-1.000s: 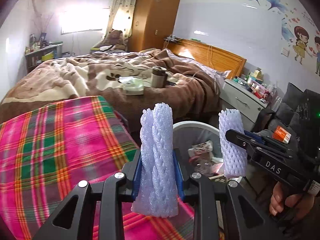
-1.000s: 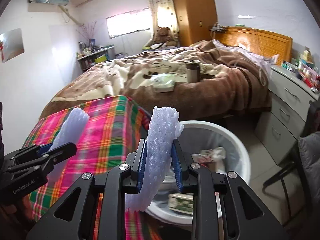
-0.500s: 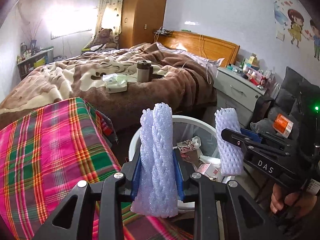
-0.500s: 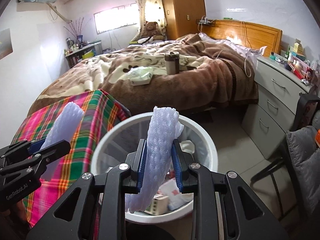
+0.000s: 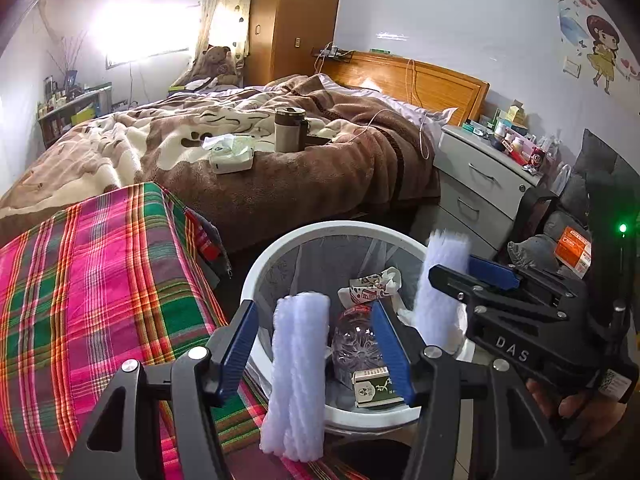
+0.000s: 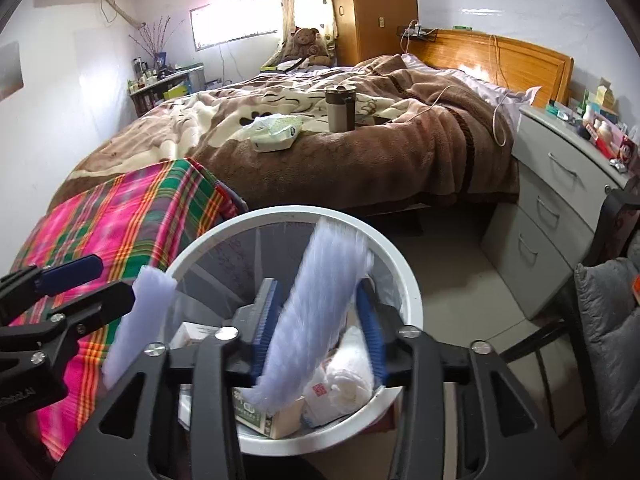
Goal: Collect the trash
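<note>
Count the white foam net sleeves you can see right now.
2. One foam sleeve hangs between the open fingers of the left gripper, over the near rim of the trash bin. The other sleeve, motion-blurred, sits between the open right gripper fingers above the bin. More may lie buried among the trash.

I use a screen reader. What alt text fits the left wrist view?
The left tool is open over a white trash bin, with a white foam net sleeve loose between its blue pads. The right tool beside it has another sleeve.
</note>
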